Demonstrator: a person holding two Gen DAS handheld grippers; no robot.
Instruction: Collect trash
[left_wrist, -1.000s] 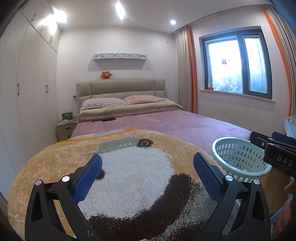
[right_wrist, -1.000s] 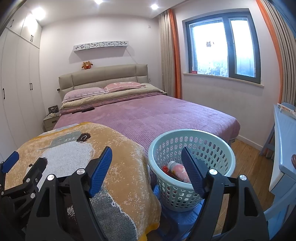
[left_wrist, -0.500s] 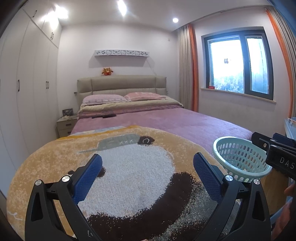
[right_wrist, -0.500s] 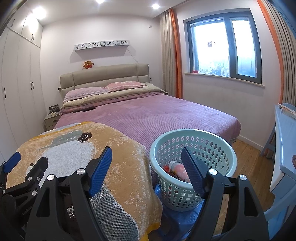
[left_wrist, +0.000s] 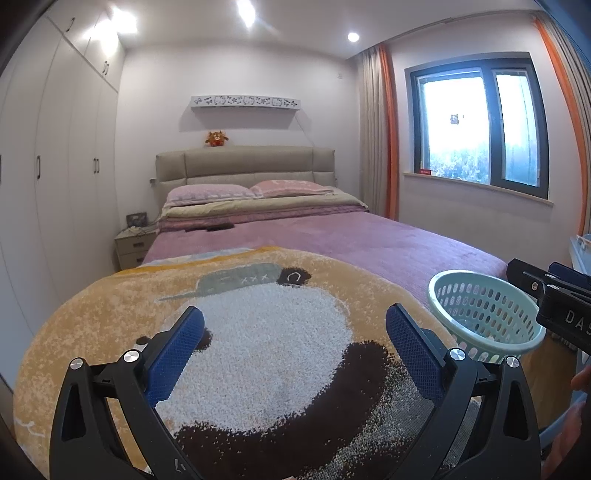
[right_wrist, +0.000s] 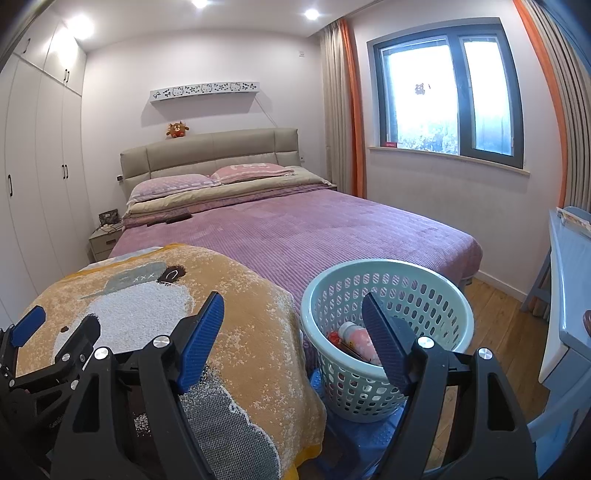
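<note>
Facing a wide bed with a purple ribbed cover (right_wrist: 303, 236), foot end nearest both cameras. Over that near end lies a yellow-orange fleece blanket with a white and brown cartoon print (left_wrist: 258, 332), draping off the corner. Off the bed's near right corner stands the pale green perforated round plastic basket (right_wrist: 424, 291), on something blue that is only partly seen.

Inside the basket: a pink-and-white bottle with a pale cap (right_wrist: 356, 334), touching red wrapper-like scraps (right_wrist: 334, 338) beside it. Bottle's long axis seems to run from the cap at upper left down toward the right wrist camera.

Left gripper (left_wrist: 295, 339) hovers over the blanket, jaws spread wide, nothing between them. Right gripper (right_wrist: 293, 336) also wide open and empty, straddling the blanket edge and the basket's near rim.

Key relation: basket sits directly ahead and slightly right of the right gripper, well right of the left one, so the right hand is nearer for any drop. No loose trash is visible on bed or blanket from either view; next pickup target can't be identified.

Hidden: basket bottom is blocked by the right finger, the floor at left is cut off, and two dark flat items near the pillows (right_wrist: 170, 220) are too small to tell.
</note>
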